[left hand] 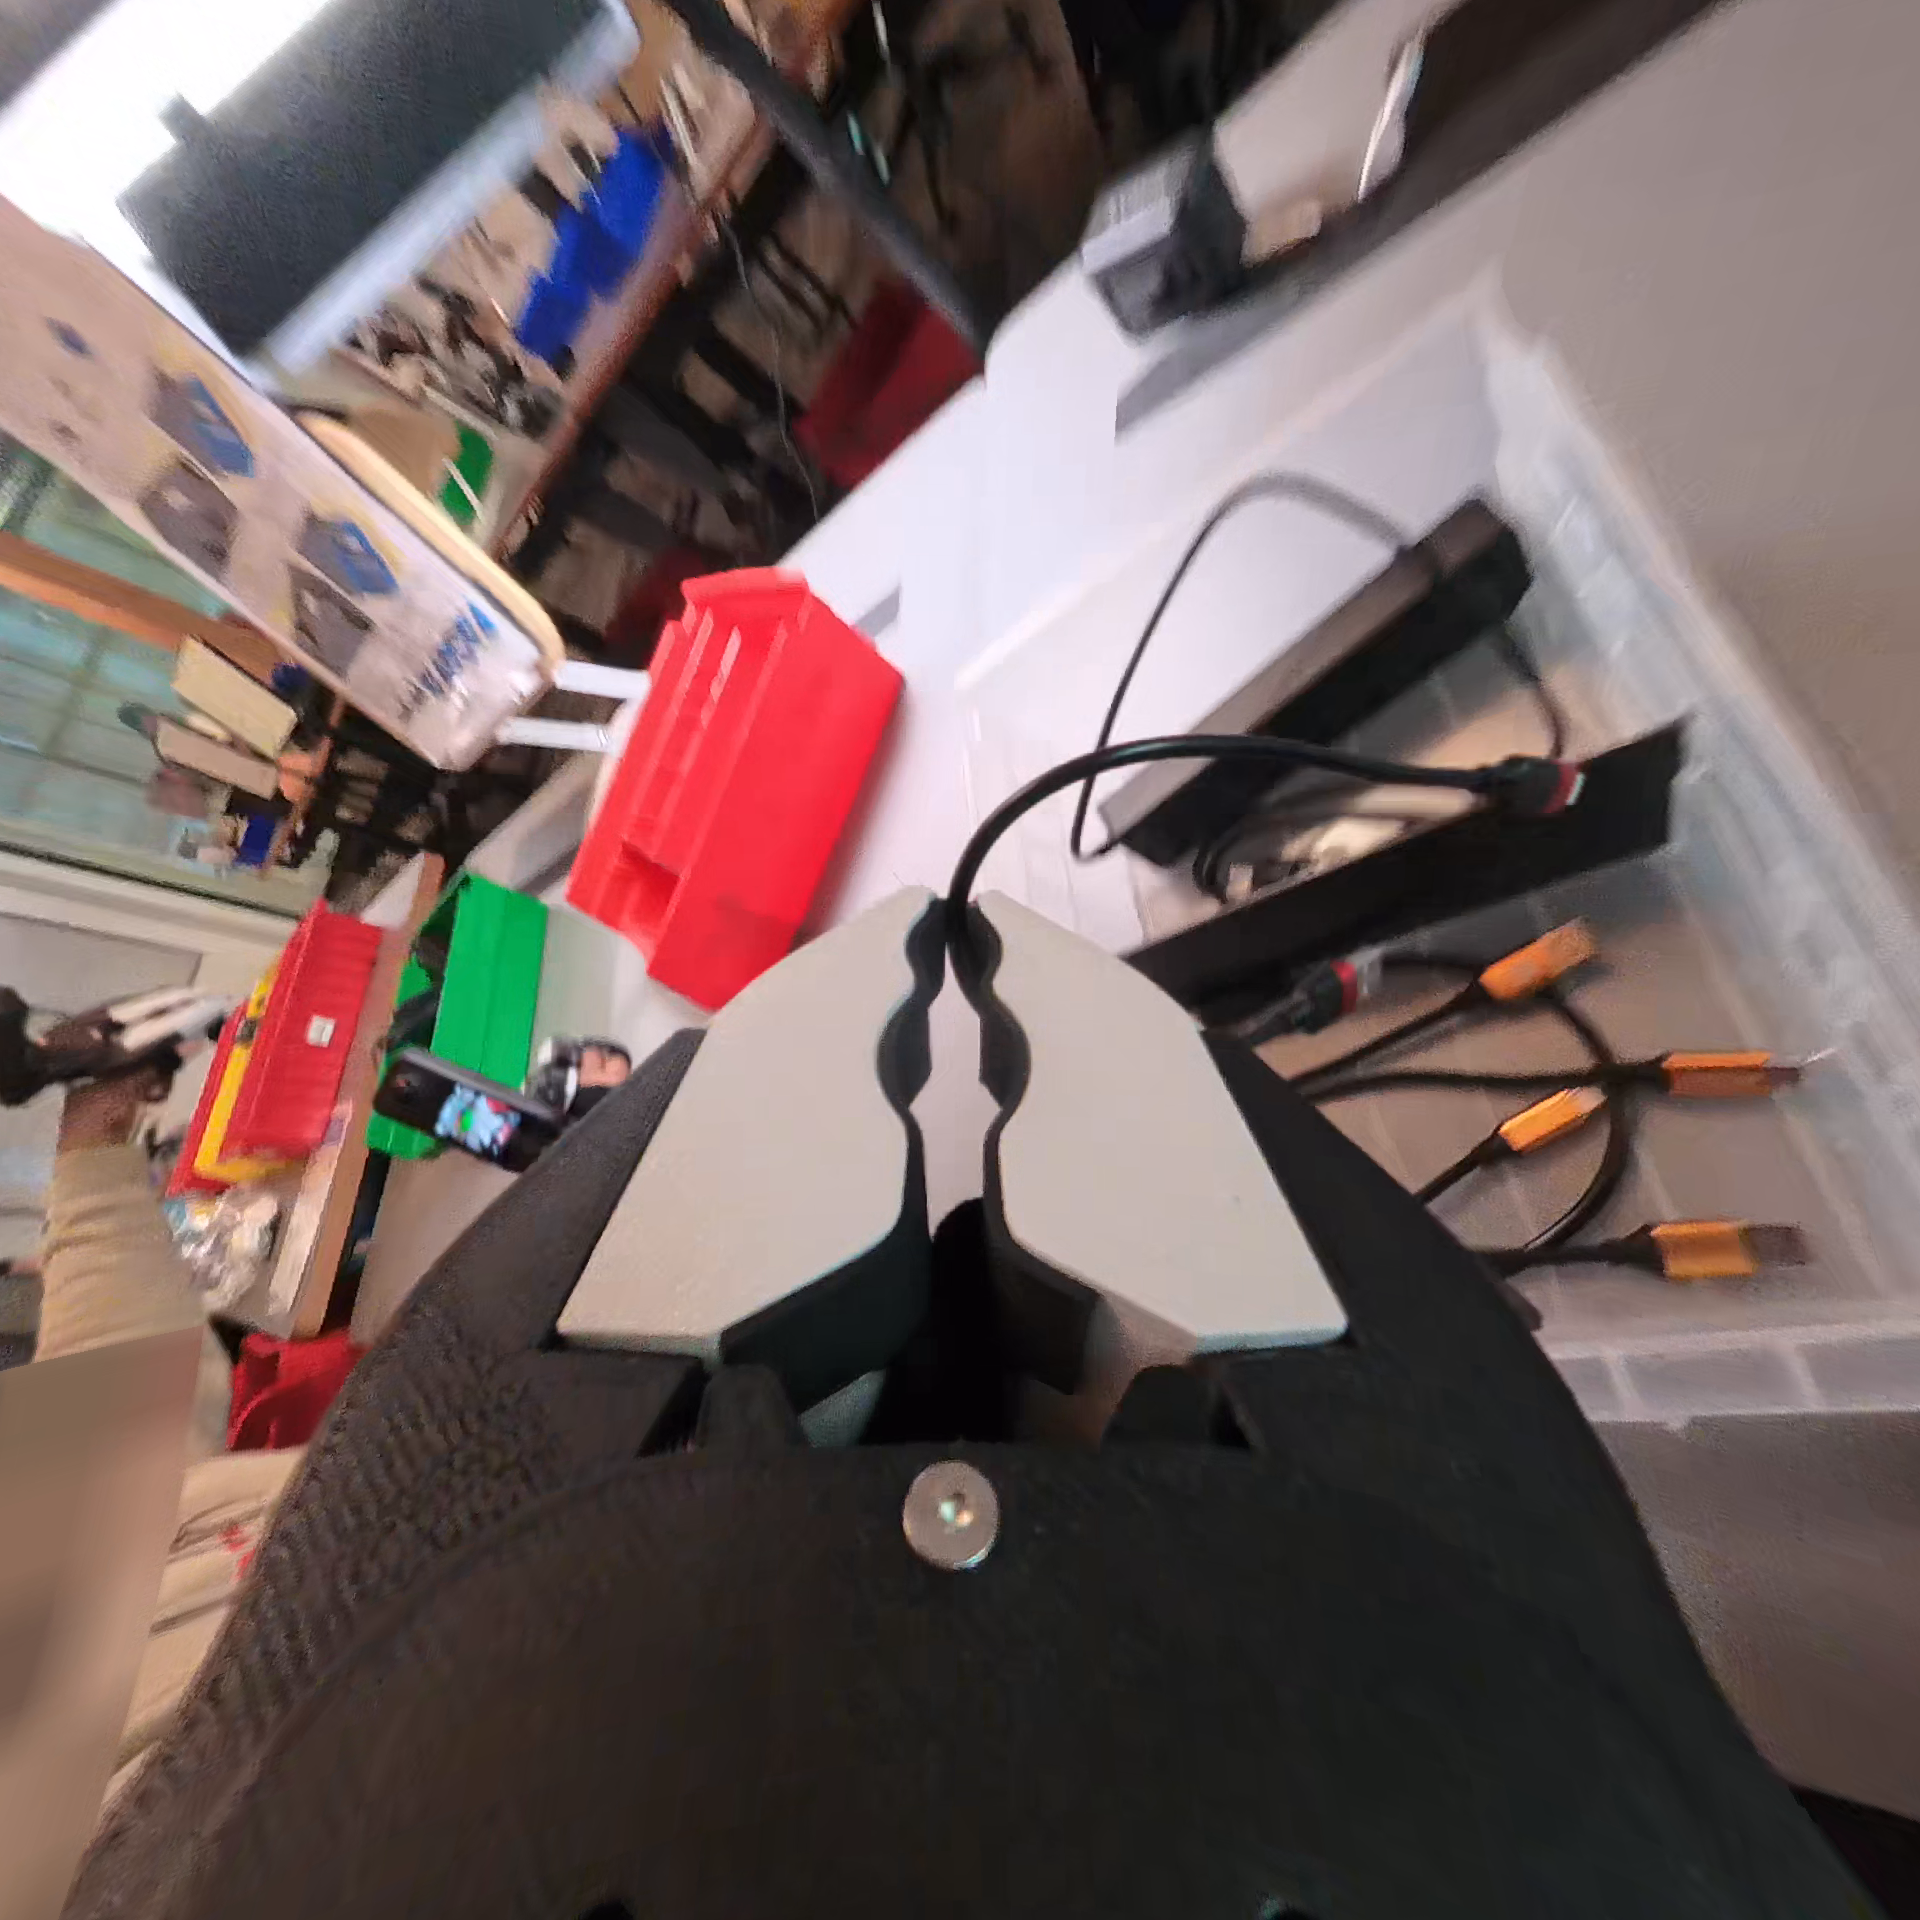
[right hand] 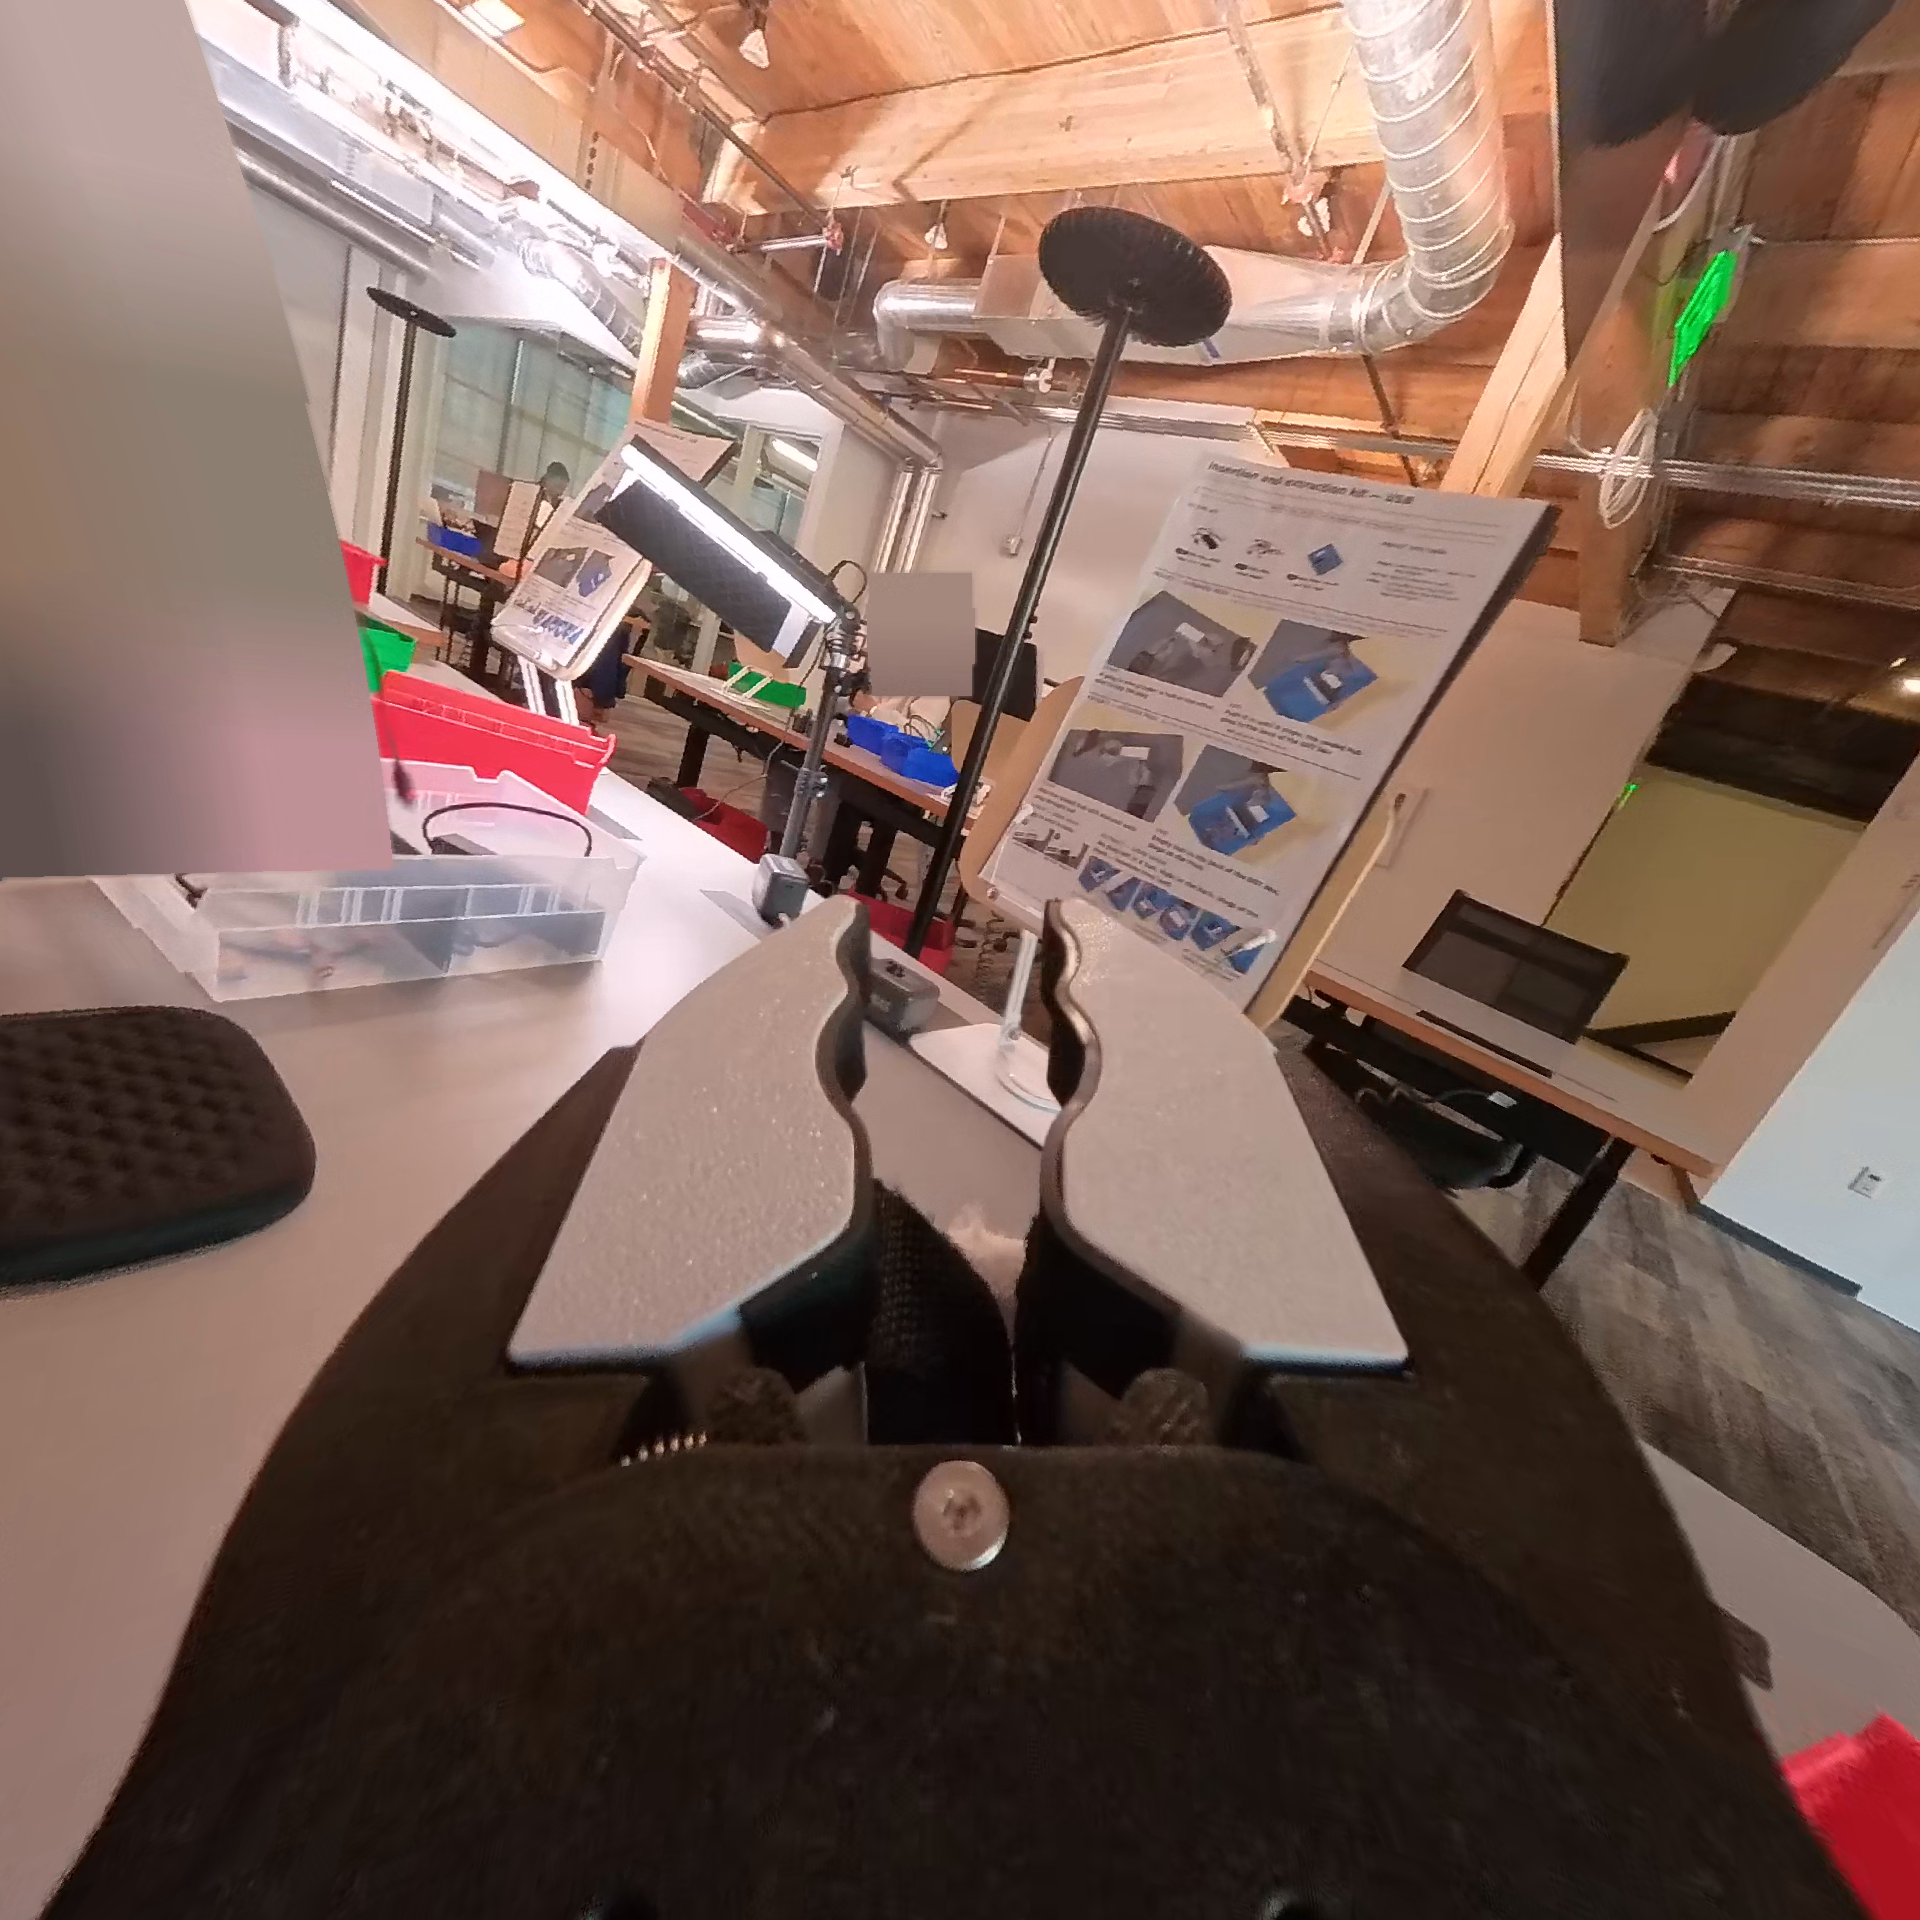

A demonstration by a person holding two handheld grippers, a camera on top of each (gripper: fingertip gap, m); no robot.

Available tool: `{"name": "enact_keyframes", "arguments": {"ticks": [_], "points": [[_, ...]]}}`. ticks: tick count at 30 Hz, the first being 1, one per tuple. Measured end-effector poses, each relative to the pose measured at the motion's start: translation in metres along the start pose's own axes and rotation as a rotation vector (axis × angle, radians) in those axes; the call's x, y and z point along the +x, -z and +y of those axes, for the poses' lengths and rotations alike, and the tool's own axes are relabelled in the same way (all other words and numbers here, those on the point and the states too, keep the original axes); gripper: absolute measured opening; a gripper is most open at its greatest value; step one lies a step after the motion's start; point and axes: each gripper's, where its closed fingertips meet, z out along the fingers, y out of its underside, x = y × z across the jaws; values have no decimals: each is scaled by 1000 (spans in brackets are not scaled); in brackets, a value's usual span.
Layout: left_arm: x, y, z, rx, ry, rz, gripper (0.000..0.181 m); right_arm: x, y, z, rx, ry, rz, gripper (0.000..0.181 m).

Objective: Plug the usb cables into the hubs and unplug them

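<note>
Thin black cable [left hand: 1049,800] pinched at the very tip of the left gripper [left hand: 951,925], jaws pressed together on the cord well back from its red-ringed plug [left hand: 1538,781], which hangs over the black hubs [left hand: 1382,686] lying in the clear tray [left hand: 1766,914]. Probably better to regrip close behind the plug, line the connector up square with a port, then push straight, no twisting. Orange-sleeved connectors [left hand: 1538,961] loose in the tray just beside the hubs. Right gripper [right hand: 951,925] idle, jaws spread, nothing between, aimed across the table [right hand: 436,1081] past a black pad [right hand: 125,1132] toward an instruction sheet [right hand: 1247,727]. Printed writing there, left unquoted; no brand legible elsewhere.
</note>
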Motion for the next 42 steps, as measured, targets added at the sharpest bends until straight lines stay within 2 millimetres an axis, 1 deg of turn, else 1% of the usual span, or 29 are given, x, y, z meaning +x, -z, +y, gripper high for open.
{"name": "enact_keyframes", "arguments": {"ticks": [2,5,7,9,12,15,17,21,23,25,26,28,30,32,34,36,38,39,40,42], "points": [[7,25,-32,136,37,29,3,-7,-5,2,-5,-14,-29,31],[32,61,-81,346,58,105,3,-24,-17,5,-3,-42,-96,32],[56,86,-113,488,59,164,3,-39,-27,10,-15,-59,-153,32],[86,109,-143,632,65,248,3,-57,-38,18,-32,-80,-223,33],[130,148,-180,865,70,380,3,-91,-57,37,-75,-139,-349,34],[165,181,-201,1036,99,473,3,-122,-78,60,-121,-176,-427,35],[181,193,-207,1086,116,497,2,-146,-89,70,-127,-196,-470,35],[203,192,-203,1079,134,490,2,-191,-107,79,-102,-197,-496,35],[210,193,-202,1105,147,510,2,-202,-113,81,-86,-197,-462,35],[216,196,-201,1116,144,551,2,-204,-119,88,-106,-195,-409,34],[216,197,-200,1120,155,557,2,-202,-121,90,-104,-190,-383,34],[216,203,-200,1146,182,587,3,-201,-121,89,-76,-199,-370,26],[216,209,-199,1168,186,608,3,-200,-119,85,-59,-220,-387,8],[220,221,-198,1223,174,674,4,-195,-116,80,-38,-229,-392,8],[223,238,-196,1323,134,761,7,-184,-113,74,-23,-209,-374,8],[222,253,-188,1428,72,834,14,-162,-107,60,45,-140,-307,8],[215,259,-177,1491,26,888,18,-137,-97,43,109,-1,-203,8],[207,255,-173,1492,40,896,19,-127,-91,34,139,89,-158,7],[194,248,-172,1485,98,887,21,-119,-84,26,162,180,-110,7],[163,230,-169,1471,302,884,23,-108,-73,12,191,364,-29,7]]}}
